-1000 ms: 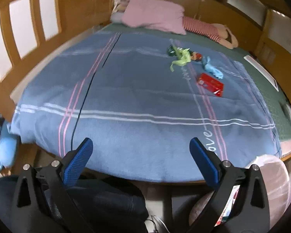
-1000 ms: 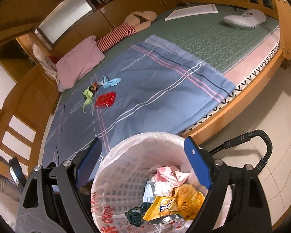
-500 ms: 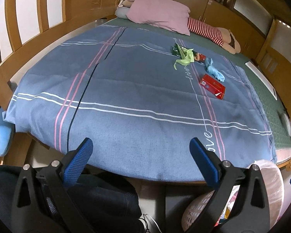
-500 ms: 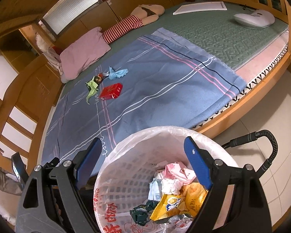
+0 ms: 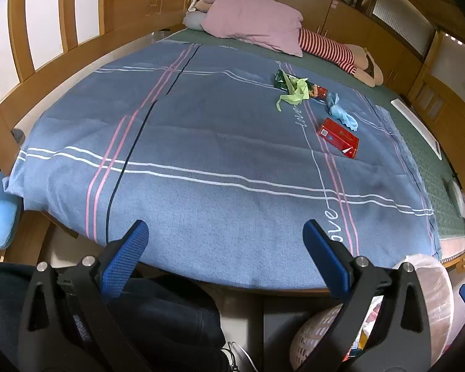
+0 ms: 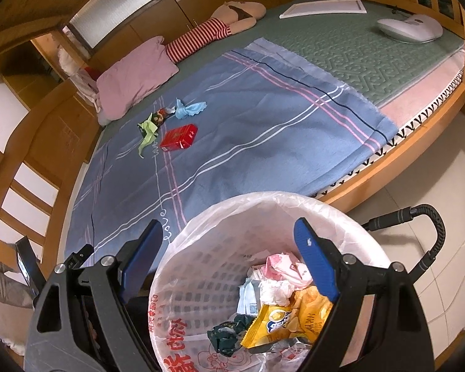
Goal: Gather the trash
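Observation:
On the blue blanket (image 5: 201, 142) lie a red box (image 5: 338, 137), a light blue crumpled wrap (image 5: 341, 112), a green paper scrap (image 5: 294, 93) and a dark snack wrapper (image 5: 313, 88), all far ahead to the right. My left gripper (image 5: 223, 248) is open and empty at the bed's near edge. My right gripper (image 6: 229, 254) is open and empty over a white lined trash basket (image 6: 201, 272) that holds wrappers and a yellow chip bag (image 6: 282, 319). The red box (image 6: 179, 136) and scraps also show in the right wrist view.
A pink pillow (image 5: 254, 18) and a striped doll (image 5: 334, 52) lie at the bed's head. A wooden rail (image 5: 46, 24) runs along the left. A white device (image 6: 409, 28) and a flat white board (image 6: 322, 7) rest on the green mattress. The basket (image 5: 431, 303) stands at the bed's right corner.
The left wrist view has risen and tilted so the bed shows from higher up. The right gripper shifted slightly over the basket. Both grippers stayed open.

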Demonstrator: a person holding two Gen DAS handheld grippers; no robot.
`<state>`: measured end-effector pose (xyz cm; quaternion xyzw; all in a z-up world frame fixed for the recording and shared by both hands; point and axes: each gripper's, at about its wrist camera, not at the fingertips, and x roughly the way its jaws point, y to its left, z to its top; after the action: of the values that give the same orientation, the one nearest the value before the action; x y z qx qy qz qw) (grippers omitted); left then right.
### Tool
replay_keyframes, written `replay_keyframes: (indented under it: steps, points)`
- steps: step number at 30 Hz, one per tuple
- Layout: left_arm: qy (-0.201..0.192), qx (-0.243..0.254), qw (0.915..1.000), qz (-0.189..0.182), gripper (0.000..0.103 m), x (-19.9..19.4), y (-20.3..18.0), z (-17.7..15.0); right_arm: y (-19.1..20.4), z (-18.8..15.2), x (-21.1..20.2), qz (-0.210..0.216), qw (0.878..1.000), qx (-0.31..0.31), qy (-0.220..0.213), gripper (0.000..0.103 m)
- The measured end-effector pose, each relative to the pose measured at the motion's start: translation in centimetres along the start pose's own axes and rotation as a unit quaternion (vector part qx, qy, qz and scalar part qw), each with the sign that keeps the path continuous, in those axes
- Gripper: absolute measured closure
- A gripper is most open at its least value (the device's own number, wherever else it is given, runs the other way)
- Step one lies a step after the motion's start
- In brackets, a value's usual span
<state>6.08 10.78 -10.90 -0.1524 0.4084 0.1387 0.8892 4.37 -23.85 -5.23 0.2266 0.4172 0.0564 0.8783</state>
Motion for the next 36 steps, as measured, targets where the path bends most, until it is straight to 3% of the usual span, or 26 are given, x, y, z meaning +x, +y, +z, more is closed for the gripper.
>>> replay_keyframes:
  steps: [21, 25, 29, 34, 36]
  points:
    - [0.001, 0.002, 1.0, -0.009, 0.004, 0.1, -0.3, 0.0, 1.3, 0.1, 1.4, 0.009, 1.0, -0.017, 0.012, 0.018]
    - [-0.001, -0.031, 0.9988, -0.038, 0.004, 1.0, -0.1, 2.9, 2.3, 1.0, 1.8, 0.003, 0.999, -0.033, 0.008, 0.018]
    - [-0.027, -0.046, 0.9983, -0.024, 0.004, 2.5, -0.8, 7.4, 4.4, 3.3, 2.6, 0.017, 0.998, -0.059, 0.009, 0.018]
    - [0.001, -0.056, 0.9984, -0.013, 0.009, 7.7, -1.3, 10.6, 7.8, 7.2, 5.7, 0.024, 0.995, -0.094, 0.024, 0.018]
    - [0.042, -0.092, 0.9948, -0.011, 0.014, 9.4, -0.6, 10.7, 9.6, 9.2, 8.7, 0.031, 0.992, -0.111, 0.041, 0.018]
